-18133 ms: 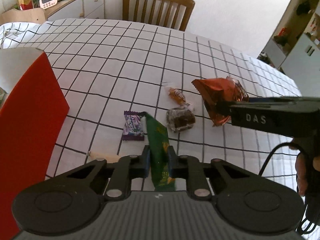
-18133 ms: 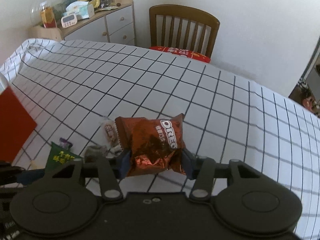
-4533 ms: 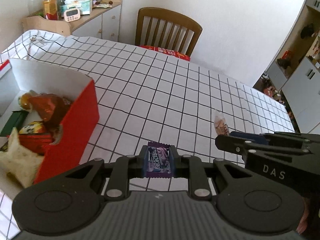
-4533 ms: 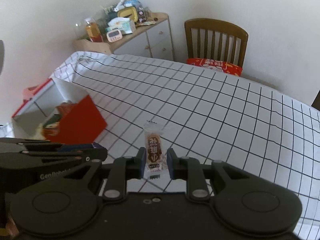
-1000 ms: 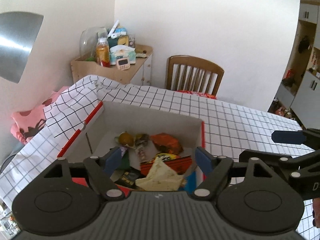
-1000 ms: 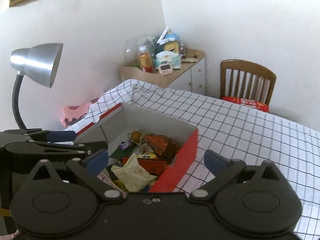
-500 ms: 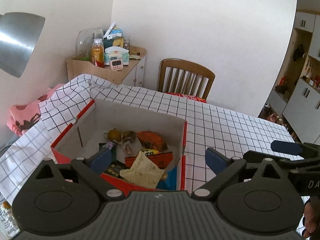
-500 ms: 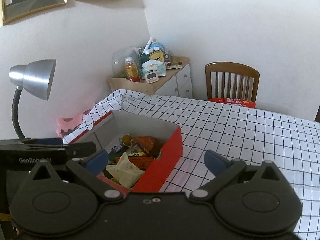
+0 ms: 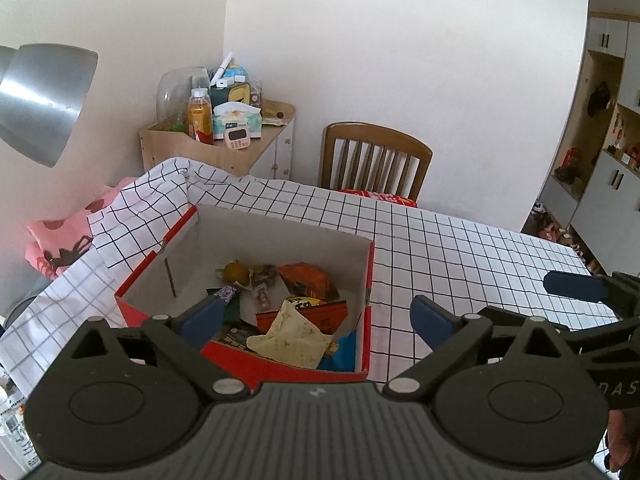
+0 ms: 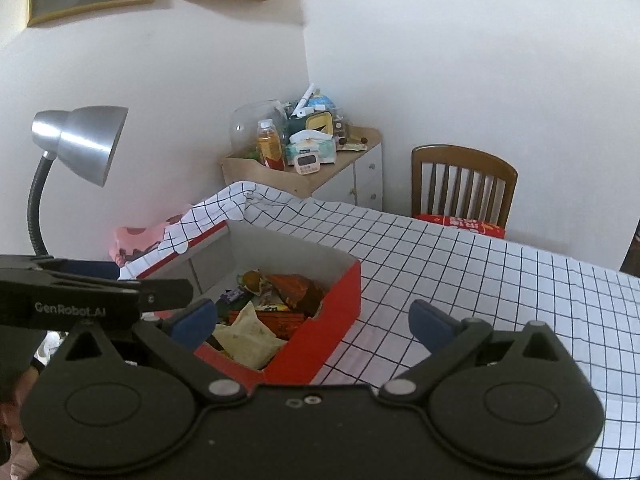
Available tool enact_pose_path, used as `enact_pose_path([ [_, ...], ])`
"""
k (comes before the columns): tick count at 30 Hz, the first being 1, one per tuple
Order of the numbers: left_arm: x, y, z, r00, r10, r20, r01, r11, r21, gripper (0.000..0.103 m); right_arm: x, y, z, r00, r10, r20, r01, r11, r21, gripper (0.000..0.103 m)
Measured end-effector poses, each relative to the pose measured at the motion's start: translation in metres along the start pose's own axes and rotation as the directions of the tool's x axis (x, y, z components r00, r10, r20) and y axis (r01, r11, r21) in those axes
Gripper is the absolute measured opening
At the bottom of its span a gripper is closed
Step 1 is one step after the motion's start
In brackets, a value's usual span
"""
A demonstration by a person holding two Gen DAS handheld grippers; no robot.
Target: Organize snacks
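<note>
Left gripper (image 9: 314,316) spread wide, empty, above red snack box (image 9: 280,372) holding gathered snacks (image 9: 288,336); box lies ahead-left of right gripper (image 10: 314,320), also agape, empty. Checked tablecloth (image 10: 500,280) bare rightward.

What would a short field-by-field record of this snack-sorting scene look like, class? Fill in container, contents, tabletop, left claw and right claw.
container: red box, open top, on the checked tablecloth
contents: several snack packets, including an orange wrapper and a pale yellow packet
tabletop: no loose snacks visible on the cloth
left claw: open, holding nothing, above the box's near edge
right claw: open, holding nothing, beside the left one
background: wooden chair, silver lamp
</note>
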State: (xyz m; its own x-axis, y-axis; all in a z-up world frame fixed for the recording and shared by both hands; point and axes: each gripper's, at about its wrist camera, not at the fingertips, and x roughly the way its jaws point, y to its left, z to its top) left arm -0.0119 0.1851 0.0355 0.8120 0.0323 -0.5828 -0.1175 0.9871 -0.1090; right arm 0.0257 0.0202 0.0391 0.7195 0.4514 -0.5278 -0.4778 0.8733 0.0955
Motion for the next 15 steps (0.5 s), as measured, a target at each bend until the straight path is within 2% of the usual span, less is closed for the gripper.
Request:
enact_pose_path([
  [8,-0.0029,-0.0003,-0.0004,1.0,0.009,-0.002,-0.009,1.0,-0.001,0.101,0.003,-0.0087,0.0005,1.0,0.009,-0.023,-0.008,0.998,0.06,0.103],
  [15,-0.0029,-0.0003,0.0004,1.0,0.012,-0.005,-0.012,1.0,-0.005,0.101,0.0021,-0.0069,0.0003,1.0,0.006,-0.012,-0.005,0.998,0.06,0.103],
])
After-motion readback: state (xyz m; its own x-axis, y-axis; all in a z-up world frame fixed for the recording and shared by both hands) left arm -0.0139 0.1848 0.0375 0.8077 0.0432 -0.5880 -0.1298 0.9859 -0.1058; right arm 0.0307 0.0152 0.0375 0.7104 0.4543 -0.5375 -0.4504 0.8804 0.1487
